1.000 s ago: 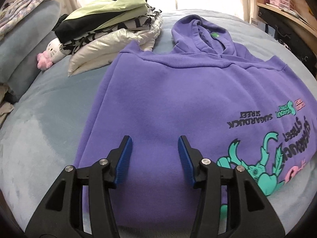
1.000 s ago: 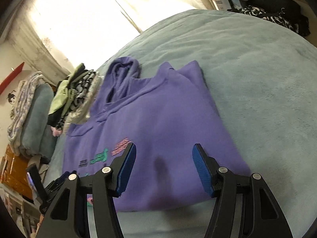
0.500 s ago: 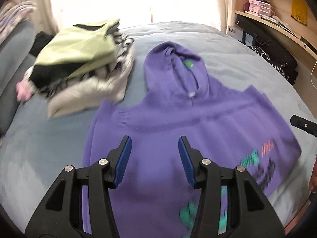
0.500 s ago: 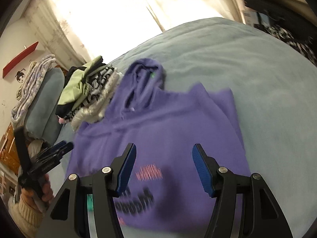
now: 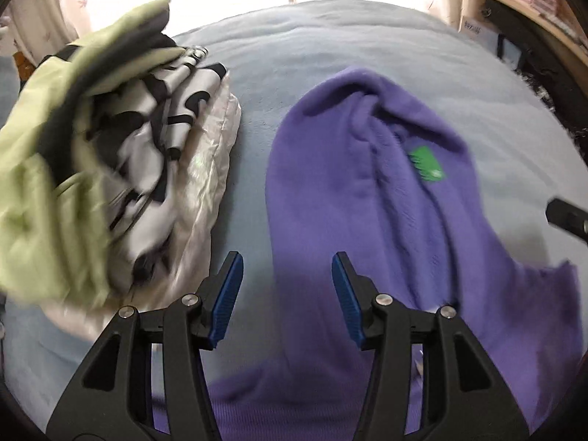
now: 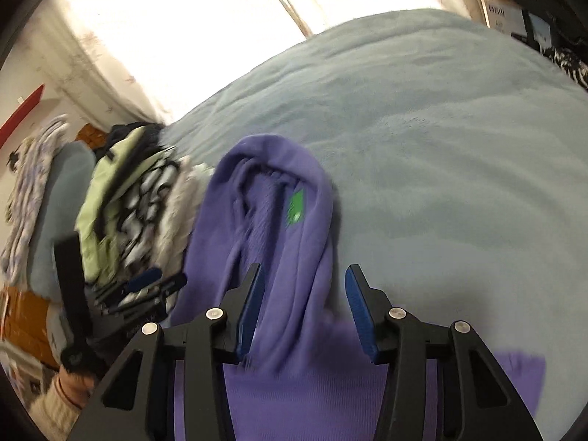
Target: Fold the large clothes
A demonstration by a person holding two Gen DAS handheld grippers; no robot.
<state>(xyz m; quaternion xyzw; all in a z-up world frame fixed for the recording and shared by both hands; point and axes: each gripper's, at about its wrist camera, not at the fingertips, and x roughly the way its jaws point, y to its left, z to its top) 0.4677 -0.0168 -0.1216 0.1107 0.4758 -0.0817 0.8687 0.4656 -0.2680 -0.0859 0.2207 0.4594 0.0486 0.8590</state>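
Observation:
A purple hoodie (image 5: 330, 191) lies on the light blue bed, its hood pointing away with a green label (image 5: 426, 163) inside. My left gripper (image 5: 286, 294) is open and empty, over the hood's left base. In the right wrist view the hood (image 6: 272, 205) lies ahead, and my right gripper (image 6: 303, 307) is open and empty over the hood's right base. The left gripper also shows in the right wrist view (image 6: 147, 286), at the hood's left side. The hoodie's body is mostly hidden below both grippers.
A stack of folded clothes (image 5: 110, 161), green on top, lies just left of the hood; it also shows in the right wrist view (image 6: 136, 205). The bed cover (image 6: 441, 147) spreads beyond and to the right. Shelves (image 5: 533, 7) stand at the far right.
Both grippers have moved forward over the hoodie from its printed hem end to the base of the hood. Both stay open and empty.

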